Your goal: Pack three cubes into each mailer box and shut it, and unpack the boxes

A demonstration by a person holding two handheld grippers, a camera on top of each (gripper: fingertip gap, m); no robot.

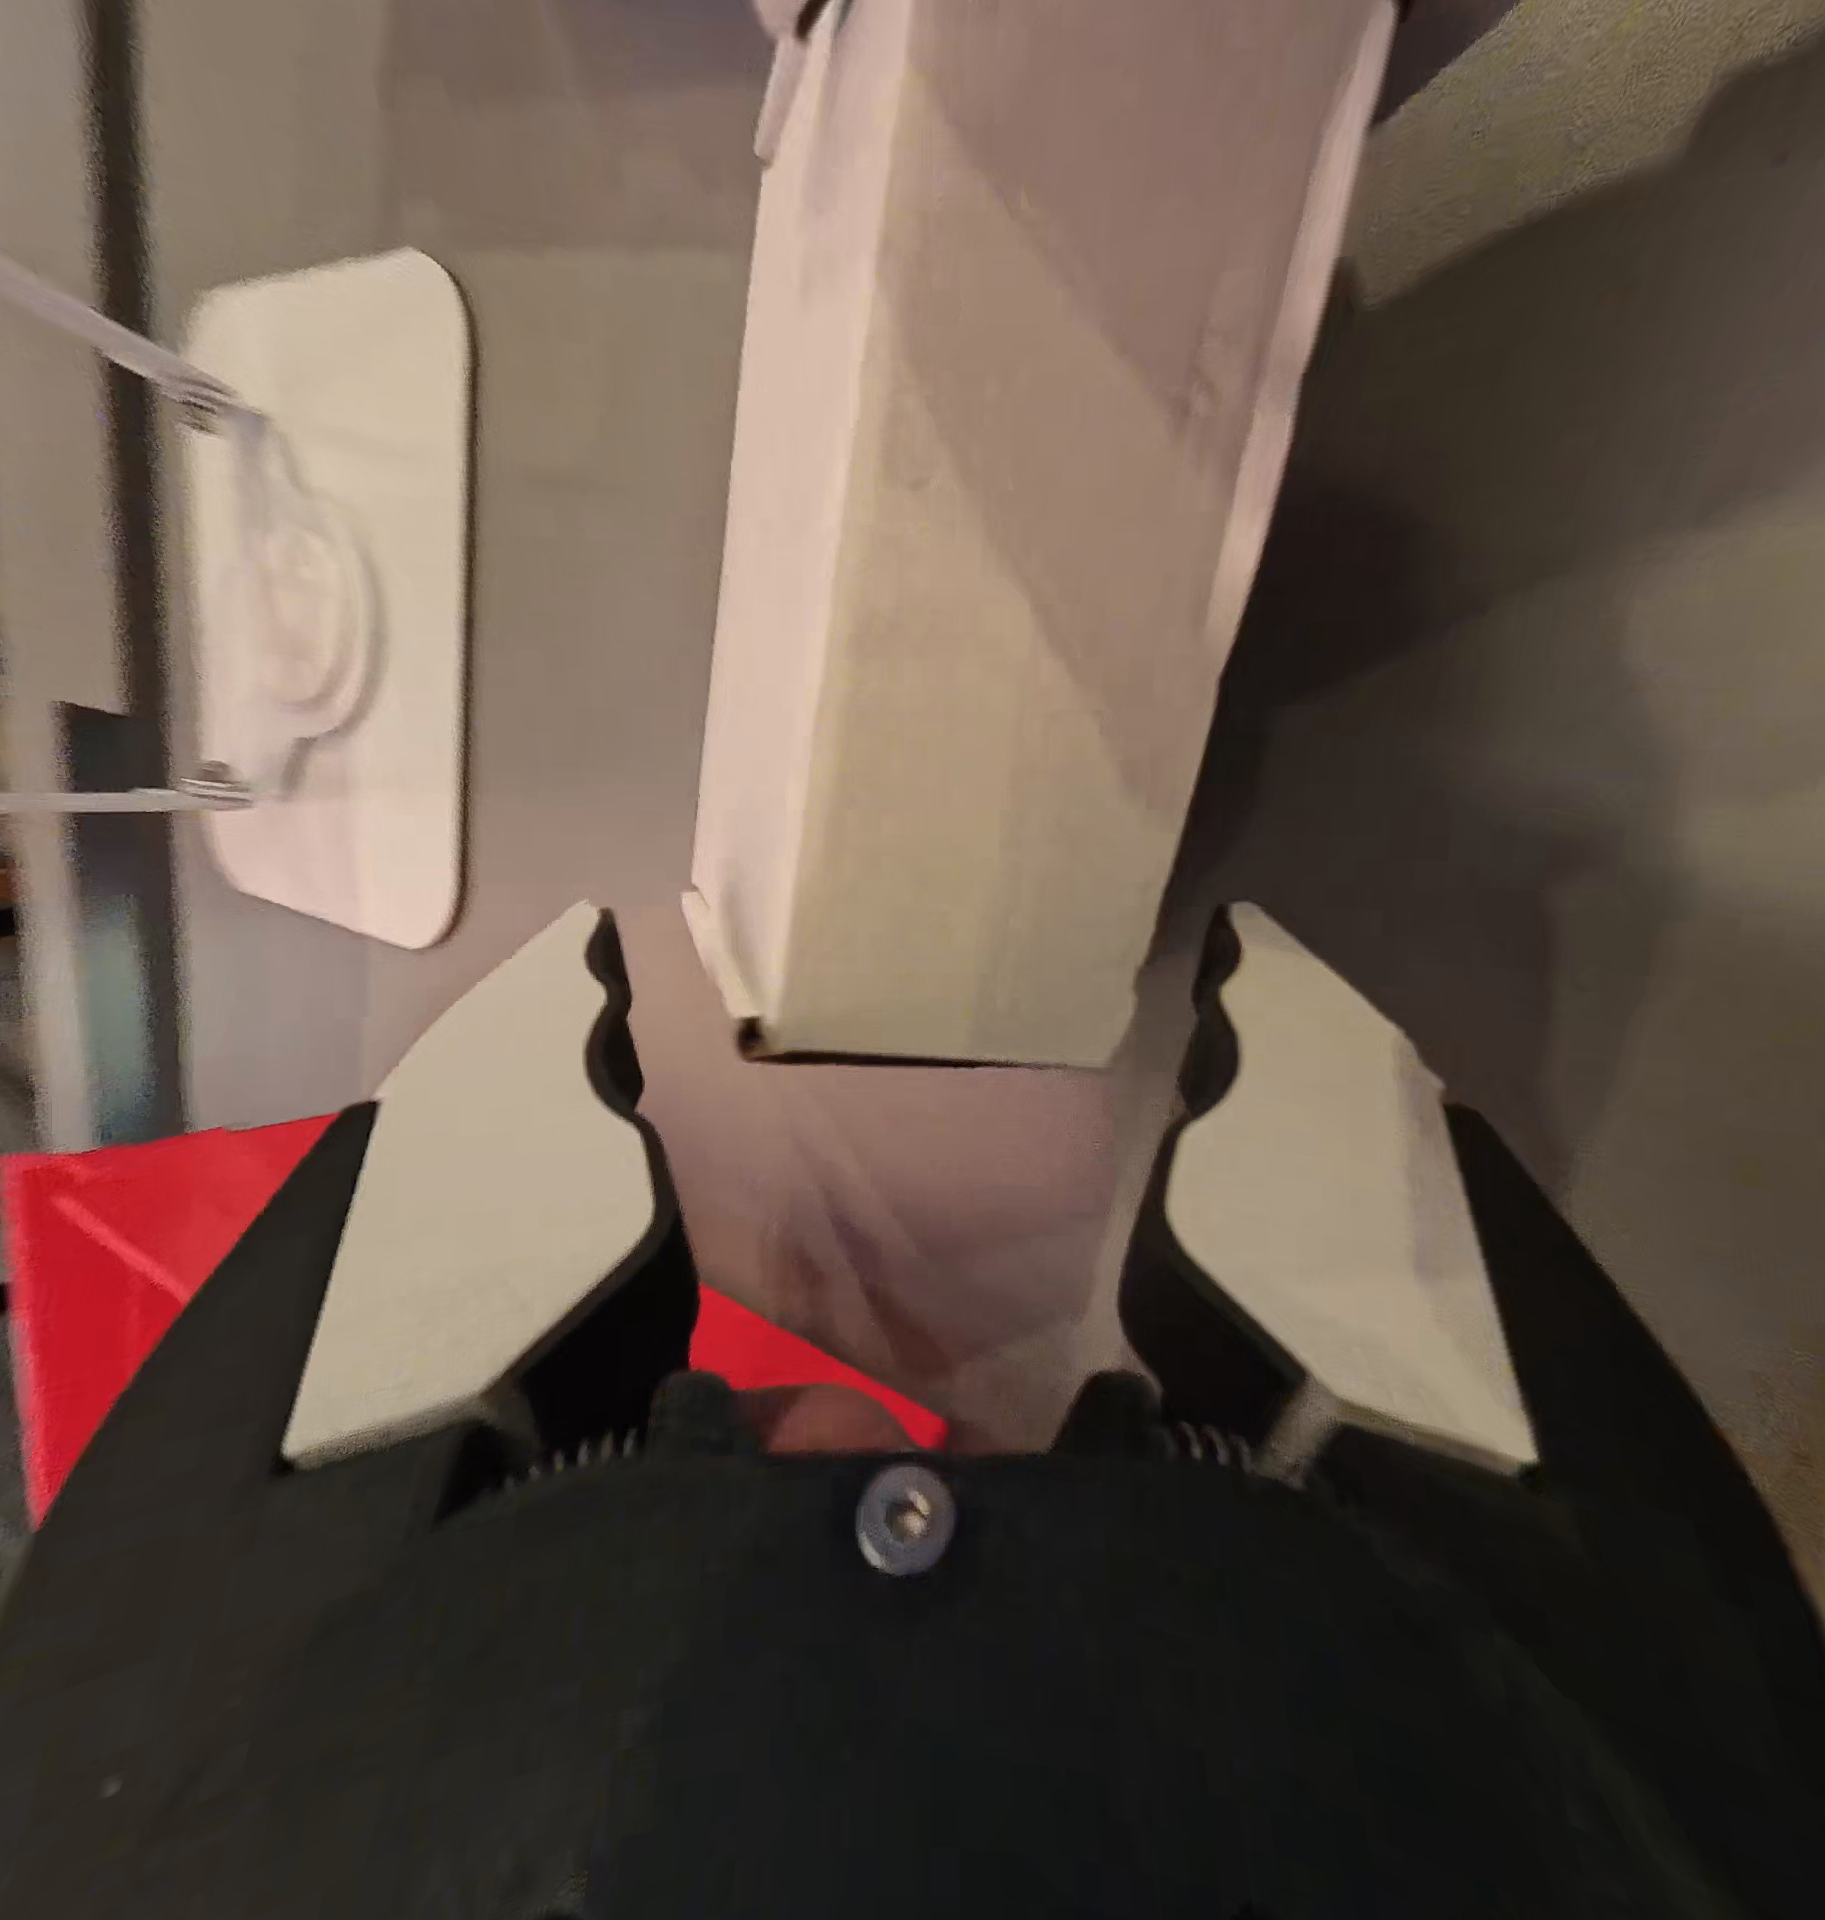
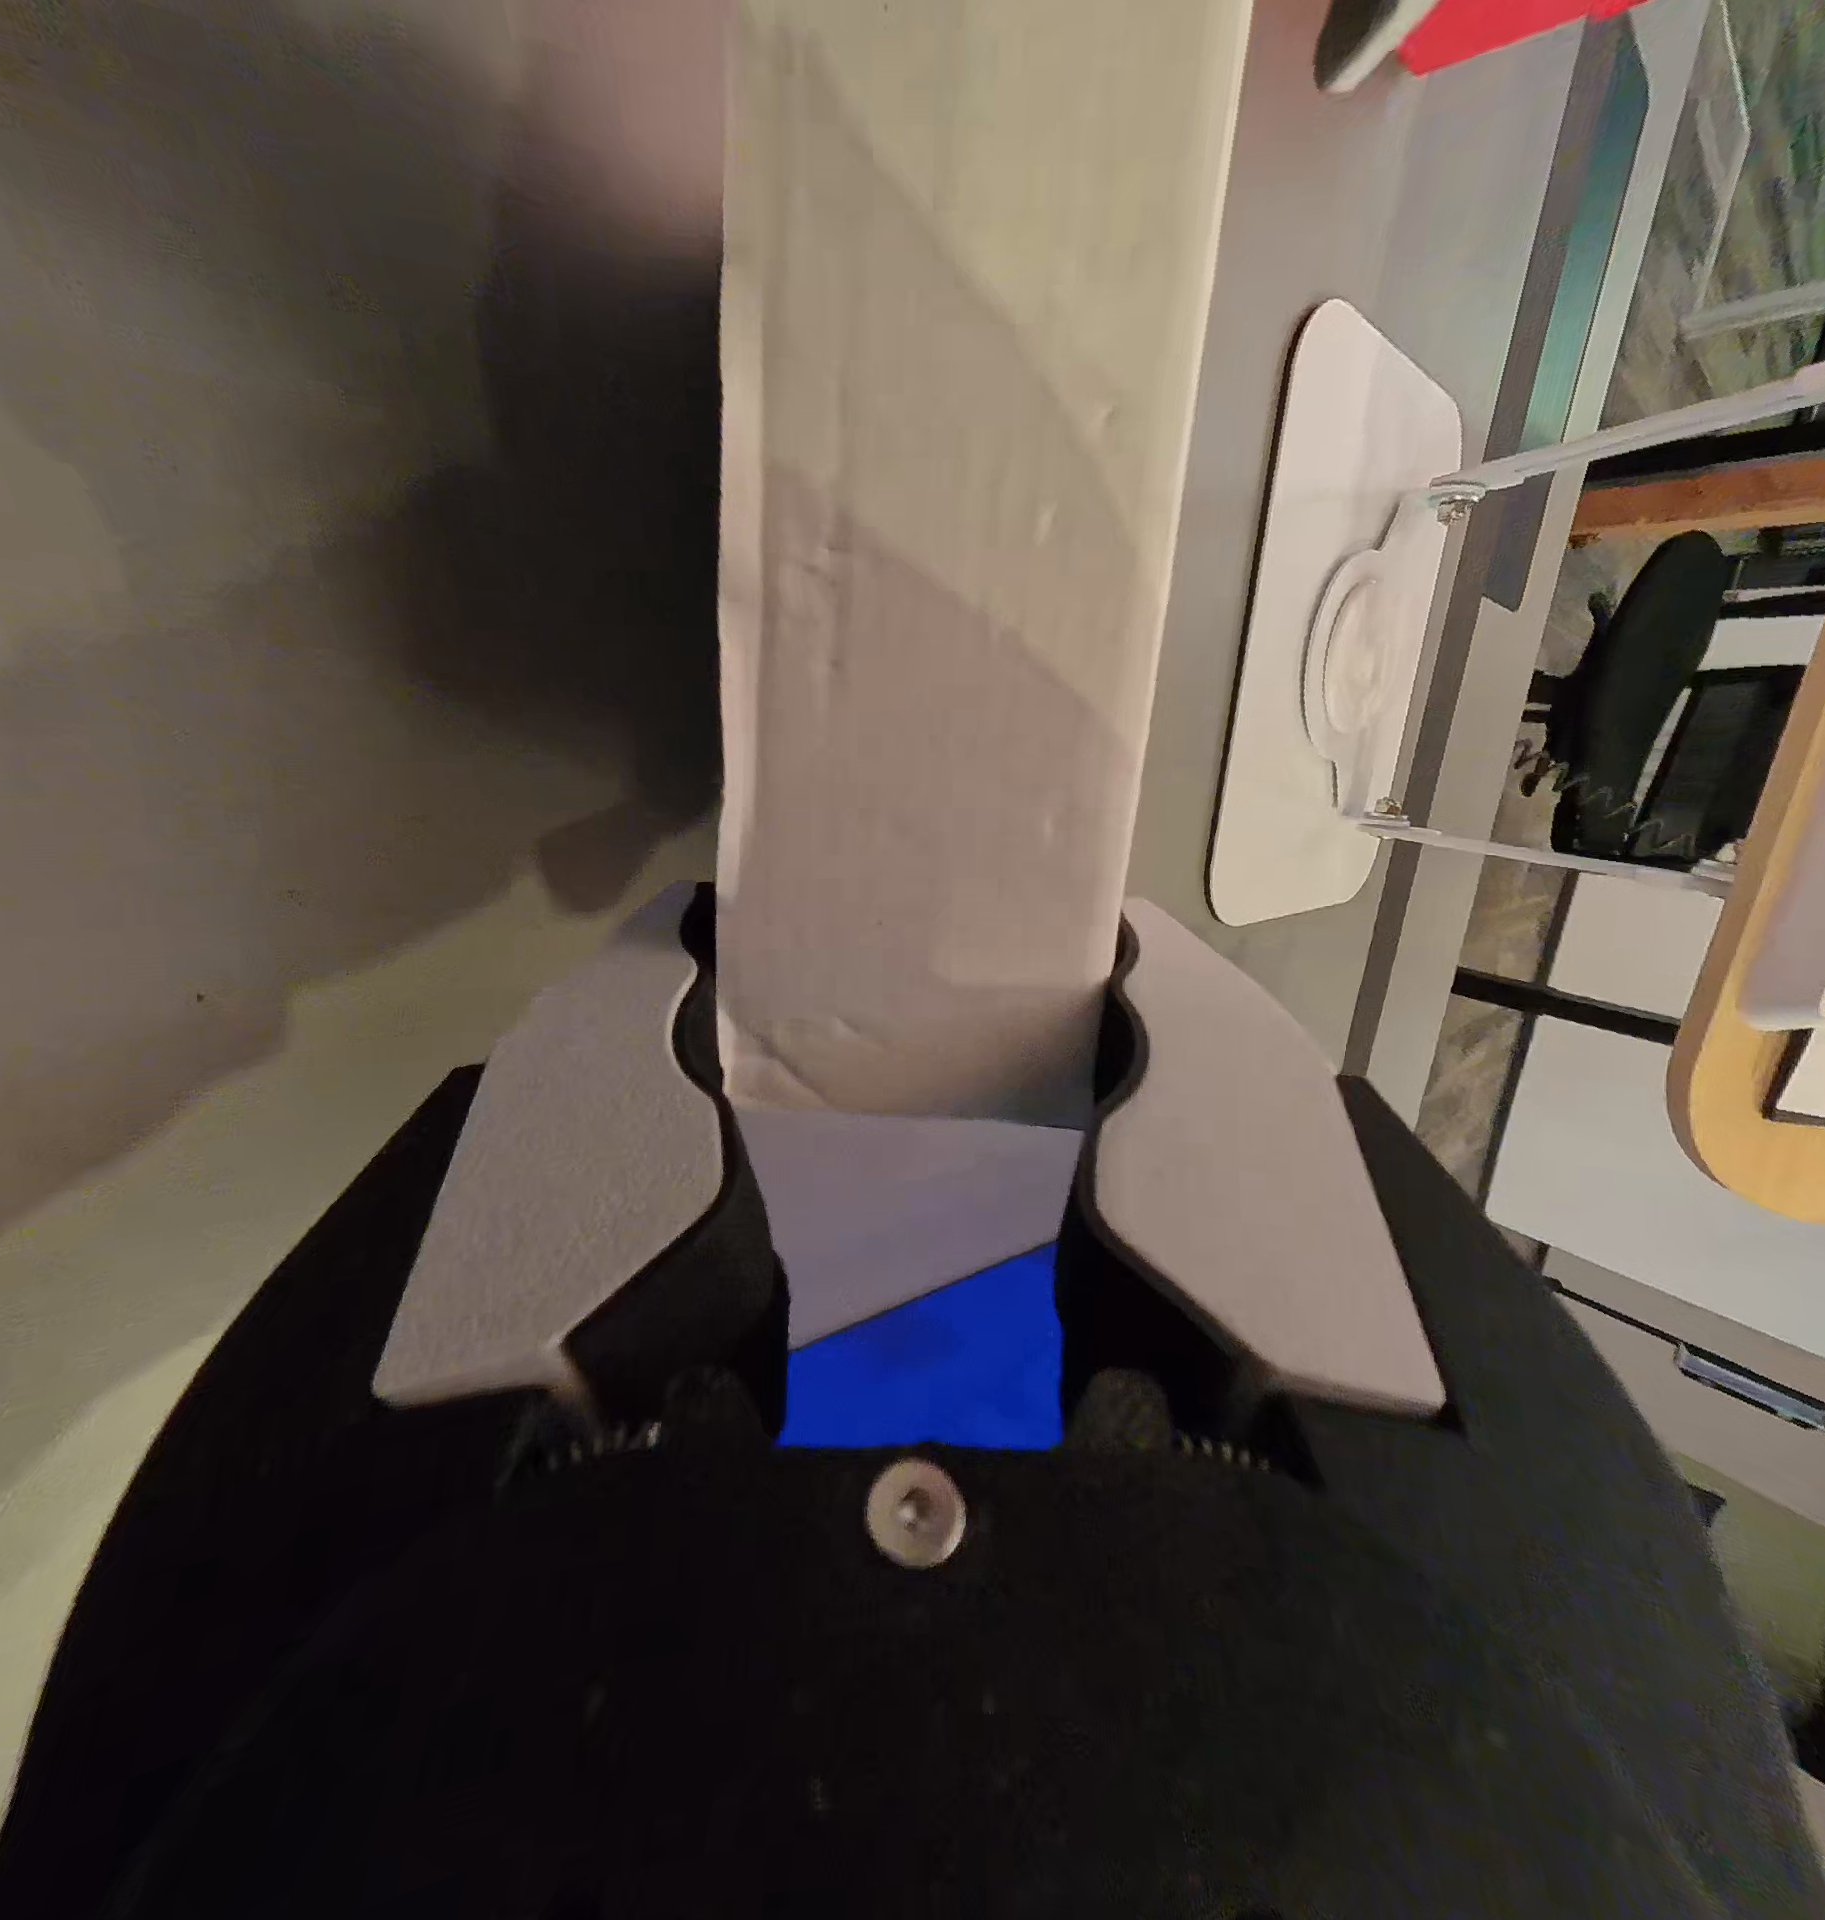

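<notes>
Right claw (image 2: 913, 997), lower centre, clamped on the near end of a white mailer box (image 2: 949, 520) rising to the frame top; blue cube (image 2: 923, 1371) below it. Left claw (image 1: 913, 997) spread wide, box end (image 1: 991, 520) between its tips, untouched; red cube (image 1: 139, 1278) lower left; grey table (image 1: 1562, 727).

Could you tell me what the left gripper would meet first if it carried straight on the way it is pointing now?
Most likely the white mailer box: its near end sits just ahead of the open left gripper, between the fingertips' line. The right gripper is shut on its far end. Depth is blurred, so it might pass just beneath.
</notes>
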